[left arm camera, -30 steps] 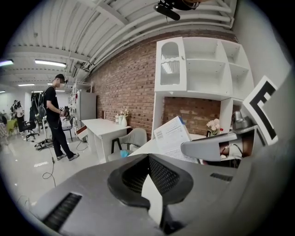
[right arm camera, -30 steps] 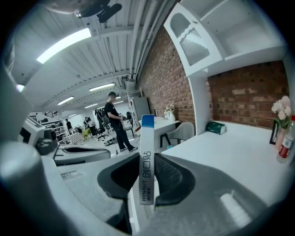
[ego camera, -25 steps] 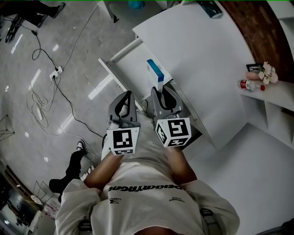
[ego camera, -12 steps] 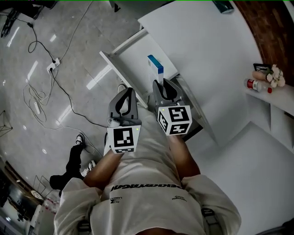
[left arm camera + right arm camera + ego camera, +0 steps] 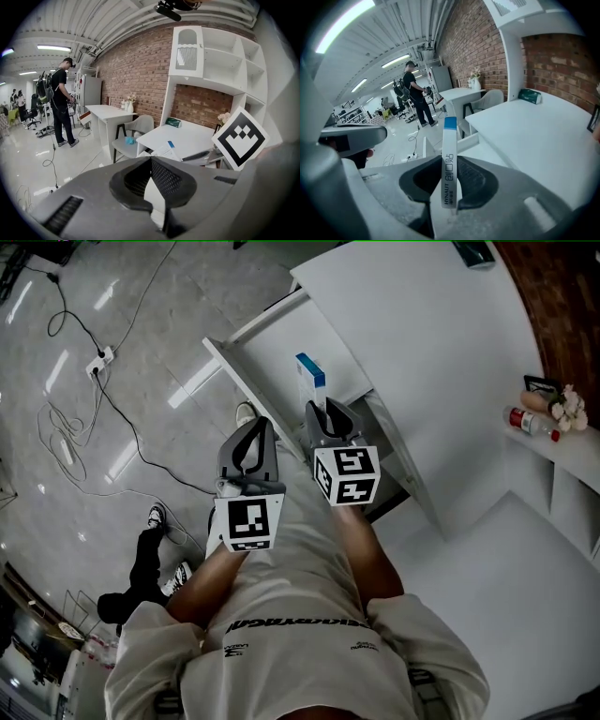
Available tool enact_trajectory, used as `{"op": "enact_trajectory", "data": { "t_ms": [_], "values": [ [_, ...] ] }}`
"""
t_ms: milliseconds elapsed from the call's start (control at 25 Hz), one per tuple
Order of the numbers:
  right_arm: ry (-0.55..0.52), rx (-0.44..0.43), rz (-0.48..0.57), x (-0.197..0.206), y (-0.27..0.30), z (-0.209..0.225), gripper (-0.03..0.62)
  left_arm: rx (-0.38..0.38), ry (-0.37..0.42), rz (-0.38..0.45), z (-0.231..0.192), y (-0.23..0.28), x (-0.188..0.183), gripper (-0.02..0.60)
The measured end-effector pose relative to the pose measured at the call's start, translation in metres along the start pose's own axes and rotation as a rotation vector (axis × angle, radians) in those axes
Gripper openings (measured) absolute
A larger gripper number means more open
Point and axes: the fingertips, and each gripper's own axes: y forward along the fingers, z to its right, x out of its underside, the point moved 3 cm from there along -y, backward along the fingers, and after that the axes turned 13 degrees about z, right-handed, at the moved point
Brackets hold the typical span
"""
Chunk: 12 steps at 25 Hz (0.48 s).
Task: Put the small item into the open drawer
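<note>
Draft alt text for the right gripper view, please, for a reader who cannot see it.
The right gripper is shut on a slim white box with a blue end, upright between its fingers. Beyond lie a white desk and its open drawer; a person stands far off.

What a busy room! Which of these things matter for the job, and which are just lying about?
Part of the job:
- right gripper, shut on the blue-and-white box
- open drawer

Just lying about:
- left gripper, shut and empty
- power strip
- floor cables
- bottle
- flowers
- teal tissue box
</note>
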Motion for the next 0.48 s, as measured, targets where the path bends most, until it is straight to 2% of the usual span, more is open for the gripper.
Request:
{"op": "enact_trajectory", "data": {
  "t_ms": [480],
  "values": [
    [-0.018, 0.013, -0.123, 0.044, 0.04, 0.017, 0.094, -0.026, -0.035, -0.032, -0.013, 0.01, 0.023, -0.003]
  ]
}}
